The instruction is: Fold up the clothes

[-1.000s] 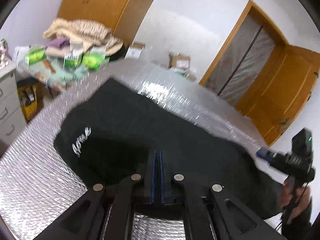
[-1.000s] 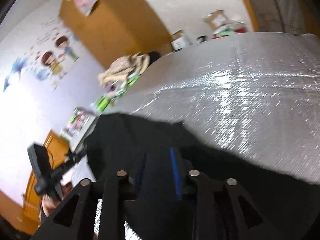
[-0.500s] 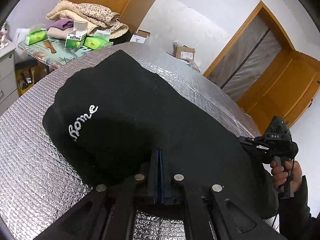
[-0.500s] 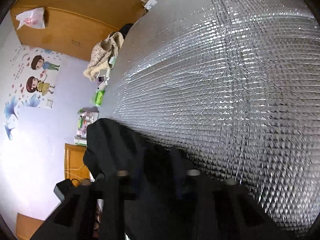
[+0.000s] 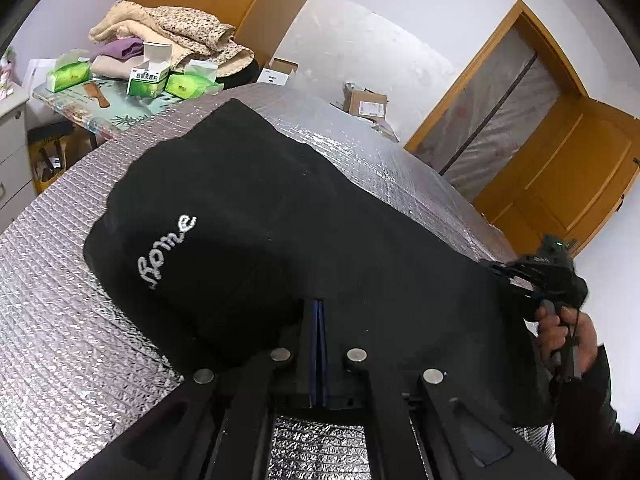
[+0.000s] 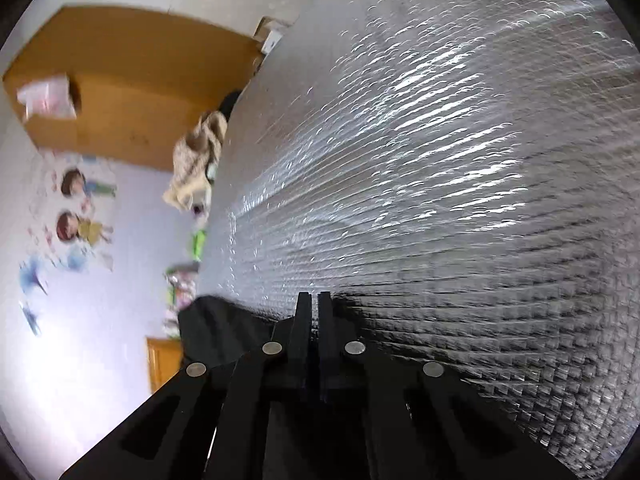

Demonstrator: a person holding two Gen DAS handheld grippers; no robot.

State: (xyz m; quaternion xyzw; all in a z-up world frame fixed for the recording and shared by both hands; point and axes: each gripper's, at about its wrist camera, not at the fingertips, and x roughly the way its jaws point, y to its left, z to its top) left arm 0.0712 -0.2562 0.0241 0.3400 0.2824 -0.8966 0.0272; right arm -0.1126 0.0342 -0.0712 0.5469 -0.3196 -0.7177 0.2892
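Your left tool (image 5: 318,308) angled down, clamped on the black garment (image 5: 280,220); your right tool (image 6: 314,300), rolled sideways, was closing, nothing visibly between.

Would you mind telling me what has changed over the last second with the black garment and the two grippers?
The black garment has come down and now lies spread on the silver mat. The right gripper rolled and sank toward the mat, and its jaws are closing with nothing visible between them. The left gripper stayed shut on the garment's near edge.
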